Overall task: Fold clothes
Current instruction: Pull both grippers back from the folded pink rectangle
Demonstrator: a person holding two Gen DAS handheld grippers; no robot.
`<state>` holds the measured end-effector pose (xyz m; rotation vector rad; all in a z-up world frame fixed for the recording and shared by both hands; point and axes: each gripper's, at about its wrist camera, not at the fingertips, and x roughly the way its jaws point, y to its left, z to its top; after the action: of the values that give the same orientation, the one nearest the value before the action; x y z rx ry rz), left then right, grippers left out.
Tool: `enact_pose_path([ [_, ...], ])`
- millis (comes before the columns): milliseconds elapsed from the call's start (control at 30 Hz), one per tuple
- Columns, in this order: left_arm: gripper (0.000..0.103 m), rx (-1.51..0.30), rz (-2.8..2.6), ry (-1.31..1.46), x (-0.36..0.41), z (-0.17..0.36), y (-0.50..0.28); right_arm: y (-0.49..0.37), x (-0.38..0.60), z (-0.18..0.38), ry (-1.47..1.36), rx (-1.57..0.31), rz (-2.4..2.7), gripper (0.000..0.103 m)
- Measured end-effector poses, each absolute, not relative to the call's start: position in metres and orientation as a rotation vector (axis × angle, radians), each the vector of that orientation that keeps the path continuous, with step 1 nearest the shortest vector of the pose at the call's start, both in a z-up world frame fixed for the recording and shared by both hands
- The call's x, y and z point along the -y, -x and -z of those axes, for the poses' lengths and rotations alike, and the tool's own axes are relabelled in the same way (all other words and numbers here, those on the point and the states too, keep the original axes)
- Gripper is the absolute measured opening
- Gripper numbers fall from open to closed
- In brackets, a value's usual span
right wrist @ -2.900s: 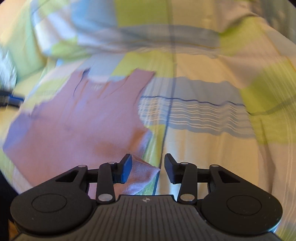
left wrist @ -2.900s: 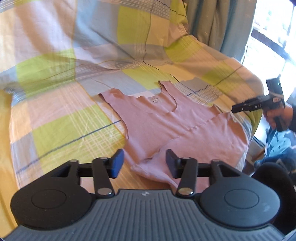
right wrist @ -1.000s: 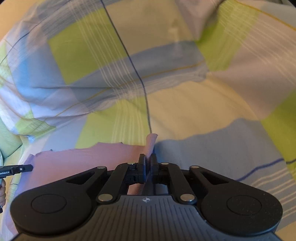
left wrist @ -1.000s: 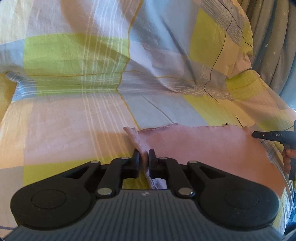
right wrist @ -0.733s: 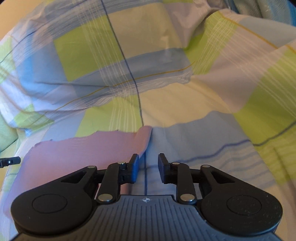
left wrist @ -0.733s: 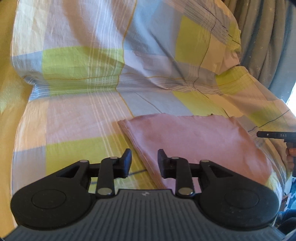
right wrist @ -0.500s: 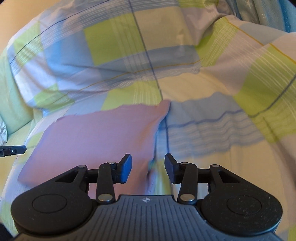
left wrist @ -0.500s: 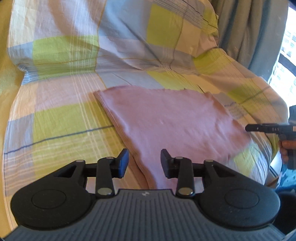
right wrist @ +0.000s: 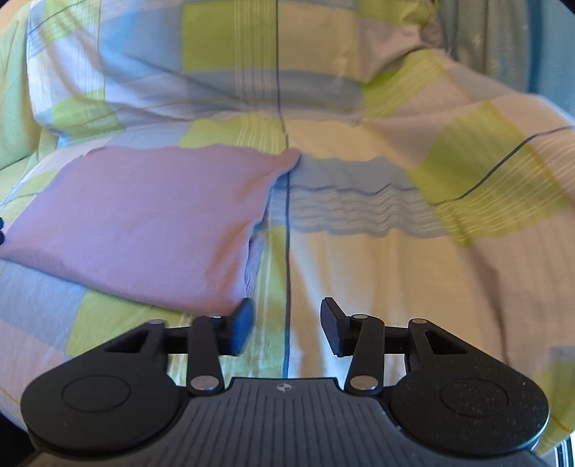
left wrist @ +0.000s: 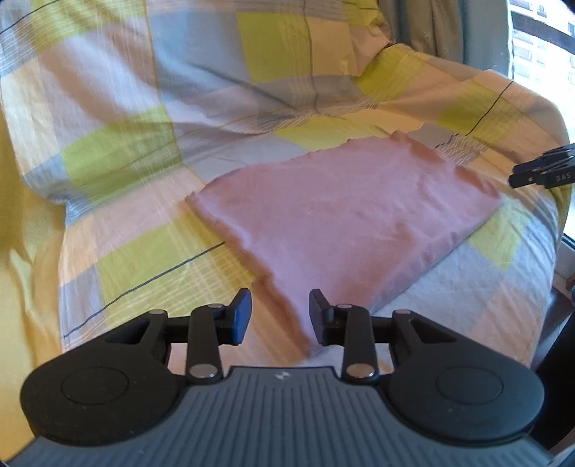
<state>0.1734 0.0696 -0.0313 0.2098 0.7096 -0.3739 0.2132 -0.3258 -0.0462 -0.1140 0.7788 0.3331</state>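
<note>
A pink garment point(left wrist: 341, 215) lies folded in half, flat on the checked bed cover point(left wrist: 143, 251). My left gripper point(left wrist: 279, 318) is open just above the garment's near left corner; a tip of pink cloth shows between the fingers, and the pads do not press on it. In the right wrist view the garment point(right wrist: 143, 215) fills the left half. My right gripper point(right wrist: 287, 325) is open over bare cover beside the garment's near right corner, its left finger point(right wrist: 244, 323) close to the cloth edge. The right gripper's tip point(left wrist: 539, 176) also shows past the garment's far side.
The checked cover point(right wrist: 395, 251) rises into a rumpled mound behind the garment. A grey-green curtain point(left wrist: 431, 25) hangs at the back right beside a bright window point(left wrist: 539, 36). The bed edge drops off at the right point(left wrist: 553, 287).
Both grippers were shut on the garment's edge a second ago. They have let go, opened and drawn back toward the near side; the garment now lies folded flat.
</note>
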Motion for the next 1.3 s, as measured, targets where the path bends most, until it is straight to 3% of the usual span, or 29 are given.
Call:
enact_pose_path([
  [200,0.030,-0.732,0.492,-0.233,-0.015,0.046,-0.185,-0.199,0.246,0.030,0.104,-0.747,-0.549,0.044],
  [467,0.030,-0.775,0.506,-0.298,-0.019,0.065,-0.177,-0.211,0.165,0.063,0.226,-0.792,-0.651,0.044],
  [700,0.030,-0.809,0.476,-0.347,-0.031,0.060,-0.168,-0.188,0.193,0.058,0.324,-0.840,-0.592,0.042],
  [900,0.030,-0.816,0.436,-0.438,-0.039,0.050,-0.140,-0.169,0.241,0.044,0.228,-0.904,-0.474,0.043],
  [1167,0.031,-0.812,0.421,-0.265,-0.054,0.029,-0.132,-0.149,0.247,0.013,0.200,-0.858,-0.499,0.046],
  [1300,0.031,-0.815,0.423,-0.234,-0.051,0.030,-0.131,-0.149,0.234,0.007,0.212,-0.838,-0.535,0.053],
])
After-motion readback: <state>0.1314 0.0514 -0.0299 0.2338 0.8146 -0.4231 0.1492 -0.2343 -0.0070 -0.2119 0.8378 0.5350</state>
